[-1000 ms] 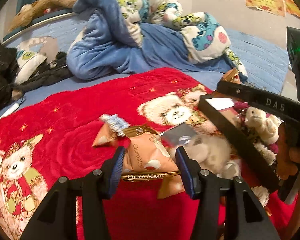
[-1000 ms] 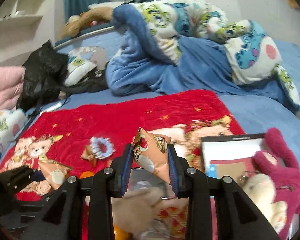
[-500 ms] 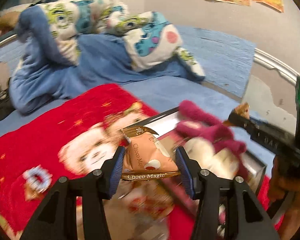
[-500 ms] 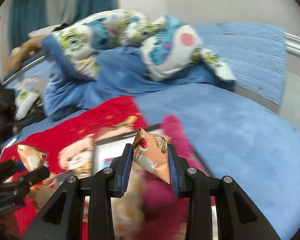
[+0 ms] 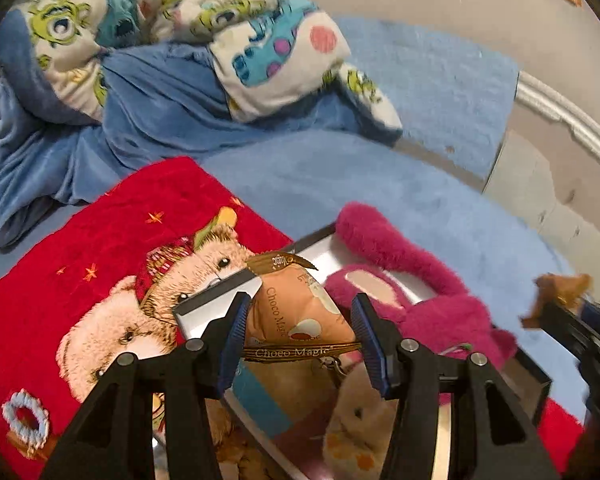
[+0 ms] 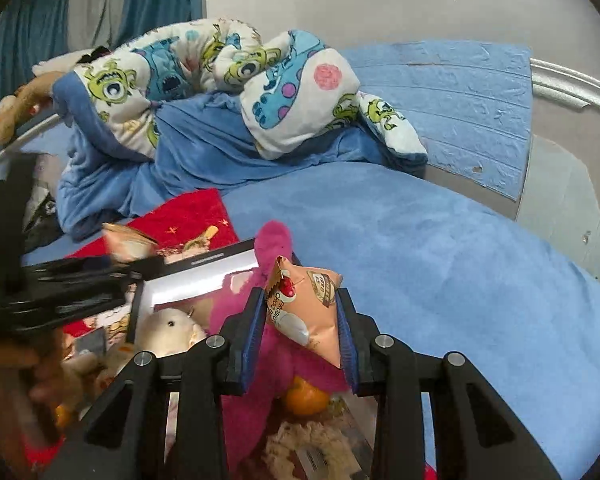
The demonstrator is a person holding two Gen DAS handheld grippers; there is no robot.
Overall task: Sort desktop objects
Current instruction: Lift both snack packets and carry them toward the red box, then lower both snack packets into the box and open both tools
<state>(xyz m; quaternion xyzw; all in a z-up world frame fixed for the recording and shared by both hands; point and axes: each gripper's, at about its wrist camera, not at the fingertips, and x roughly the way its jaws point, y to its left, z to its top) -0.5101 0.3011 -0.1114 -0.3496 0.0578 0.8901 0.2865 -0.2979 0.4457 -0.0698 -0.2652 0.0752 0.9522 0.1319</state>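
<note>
My left gripper (image 5: 300, 312) is shut on an orange Choco Magic snack packet (image 5: 296, 312), held above a black-rimmed box (image 5: 216, 292) that lies on the red bear blanket (image 5: 80, 248). My right gripper (image 6: 302, 308) is shut on a second orange snack packet (image 6: 308, 312), over the same box (image 6: 204, 260). Inside the box lie a magenta plush toy (image 5: 412, 280) (image 6: 272, 240), a small white plush (image 6: 168, 324) and an orange fruit (image 6: 304, 396). The left gripper with its packet shows blurred at the left of the right wrist view.
A rumpled blue and cartoon-print duvet (image 6: 220, 92) is piled at the back of the blue bed sheet (image 6: 440, 248). A light blue hair scrunchie (image 5: 24, 420) lies on the red blanket. A metal bed rail (image 6: 572, 84) and grey wall run along the right.
Both grippers have swung right with their packets, from over the red blanket's scattered items to above the box with the plush toys. The grips are unchanged.
</note>
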